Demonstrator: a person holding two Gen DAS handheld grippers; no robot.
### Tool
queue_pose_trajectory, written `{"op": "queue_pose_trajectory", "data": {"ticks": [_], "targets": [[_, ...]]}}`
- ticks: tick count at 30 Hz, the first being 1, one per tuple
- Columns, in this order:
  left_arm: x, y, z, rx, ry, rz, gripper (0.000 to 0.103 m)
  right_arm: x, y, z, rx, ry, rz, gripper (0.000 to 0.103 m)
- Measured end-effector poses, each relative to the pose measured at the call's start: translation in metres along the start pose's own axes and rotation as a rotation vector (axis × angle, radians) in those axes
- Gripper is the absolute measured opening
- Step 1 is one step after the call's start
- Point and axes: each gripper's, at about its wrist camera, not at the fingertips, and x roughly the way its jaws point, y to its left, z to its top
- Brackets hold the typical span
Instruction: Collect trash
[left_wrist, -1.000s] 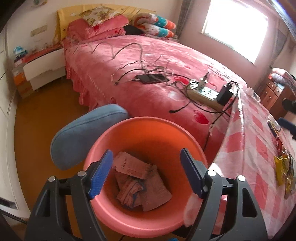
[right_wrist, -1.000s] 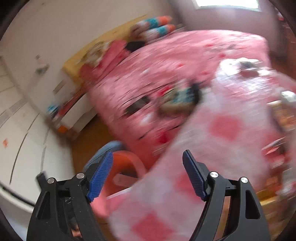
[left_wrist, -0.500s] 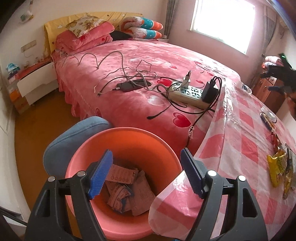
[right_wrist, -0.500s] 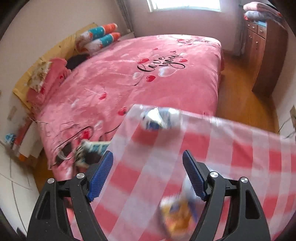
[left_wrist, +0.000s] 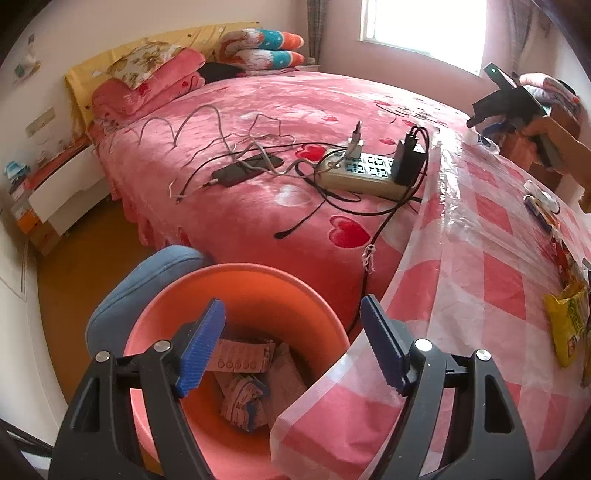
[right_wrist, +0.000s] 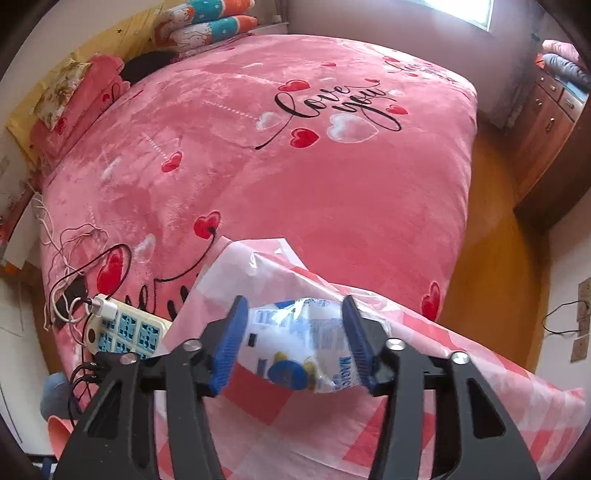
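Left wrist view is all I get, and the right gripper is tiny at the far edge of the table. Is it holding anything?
Observer: Yes. The right gripper has a white and blue packet between its jaws. They have just been closing, and the pads touch both its sides.
Operator: Is the packet off the table yet?
Observer: I cannot tell. It shows against the checked tablecloth, at the corner beside the bed.
Operator: Can that camera see the orange bin?
Observer: Only a sliver of its rim, at the lower left edge of its picture.
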Motion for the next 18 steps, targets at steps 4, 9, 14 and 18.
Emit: {"op": "queue_pose_trajectory", "data": {"ticks": [4, 9, 14, 18], "targets": [[0.003, -0.001, -0.001, -0.007, 0.009, -0.004, 0.077, 0.001, -0.001, 0.003, -0.028, 0.022, 0.025, 0.048], [0.007, -0.005, -0.002, 0.003, 0.027, 0.001, 0.077, 0.004, -0.006, 0.013, -0.002, -0.007, 0.030, 0.051], [0.008, -0.007, 0.001, 0.007, 0.025, 0.013, 0.077, 0.020, -0.010, 0.022, 0.026, 0.014, 0.024, 0.060], [0.008, -0.011, 0.002, 0.026, 0.021, 0.007, 0.077, 0.036, -0.008, 0.009, -0.023, 0.060, -0.008, 0.051]]}}
